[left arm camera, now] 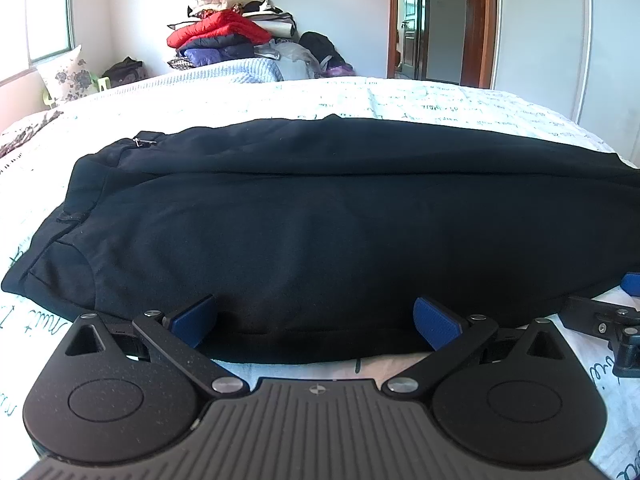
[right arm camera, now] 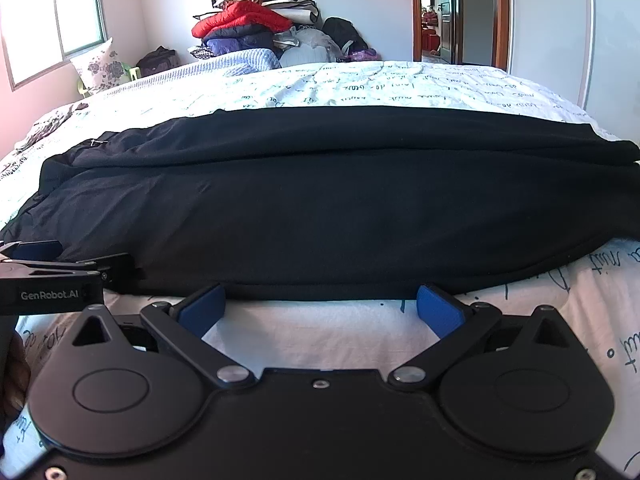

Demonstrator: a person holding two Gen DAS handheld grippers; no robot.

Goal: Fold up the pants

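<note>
Both tools gaped wide, holding nothing: the left tool straddled the near hem of the pants, the right tool sat just short of it. Pants lay lengthwise across the bed; clothes pile stood far.

left gripper body: "GenRobot.AI" | bedsheet: cursive script, unreadable
</note>
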